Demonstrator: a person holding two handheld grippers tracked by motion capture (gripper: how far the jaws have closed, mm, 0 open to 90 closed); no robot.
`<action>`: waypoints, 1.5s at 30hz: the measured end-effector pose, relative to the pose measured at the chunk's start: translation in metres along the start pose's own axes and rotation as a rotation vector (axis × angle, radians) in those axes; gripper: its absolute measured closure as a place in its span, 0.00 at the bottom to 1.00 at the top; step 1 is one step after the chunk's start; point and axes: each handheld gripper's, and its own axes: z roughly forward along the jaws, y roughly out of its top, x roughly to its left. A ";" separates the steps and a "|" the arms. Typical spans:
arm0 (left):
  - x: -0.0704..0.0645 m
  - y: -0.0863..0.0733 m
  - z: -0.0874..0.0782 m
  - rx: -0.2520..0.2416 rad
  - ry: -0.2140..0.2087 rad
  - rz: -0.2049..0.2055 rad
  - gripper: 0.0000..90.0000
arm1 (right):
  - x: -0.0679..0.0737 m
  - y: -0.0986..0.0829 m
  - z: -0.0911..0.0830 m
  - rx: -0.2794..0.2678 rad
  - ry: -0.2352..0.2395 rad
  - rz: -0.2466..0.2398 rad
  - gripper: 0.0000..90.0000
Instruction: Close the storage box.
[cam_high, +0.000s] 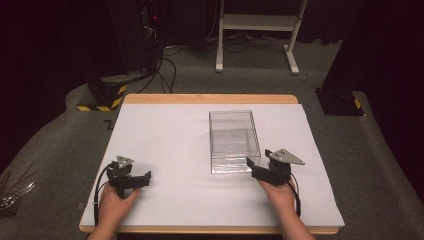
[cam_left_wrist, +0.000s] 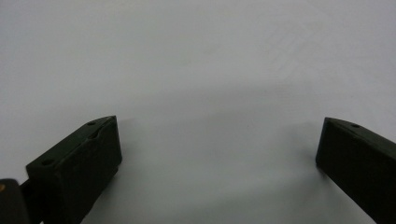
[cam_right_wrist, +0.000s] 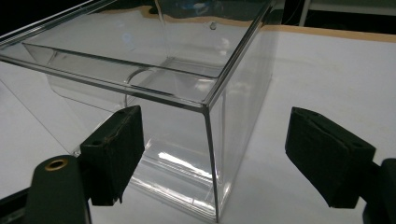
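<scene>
A clear plastic box (cam_high: 234, 141) with no lid stands upright on the white table top (cam_high: 170, 145), right of centre. My right gripper (cam_high: 254, 169) is open at the box's near right corner (cam_right_wrist: 205, 140); that corner edge stands between the two spread jaws, which do not touch it. My left gripper (cam_high: 142, 179) rests low over the table near the front left, far from the box. Its jaws are wide open (cam_left_wrist: 217, 149) over bare white surface with nothing between them.
The table has a wooden rim (cam_high: 210, 98) at the back and front. Behind it on the grey floor are a white desk frame (cam_high: 257, 30), black cables (cam_high: 160, 70) and a yellow-black striped base (cam_high: 102, 97). A dark stand (cam_high: 340, 100) sits at the right.
</scene>
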 end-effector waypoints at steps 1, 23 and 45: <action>0.000 0.000 0.000 0.000 0.000 0.000 0.01 | 0.000 0.000 0.000 0.000 0.000 0.000 0.22; 0.000 0.000 0.000 -0.001 0.000 0.000 0.01 | -0.039 -0.028 -0.047 0.048 -0.094 0.016 0.25; 0.000 0.000 0.000 0.000 -0.001 0.001 0.01 | -0.068 -0.056 -0.056 0.133 -0.158 0.079 0.27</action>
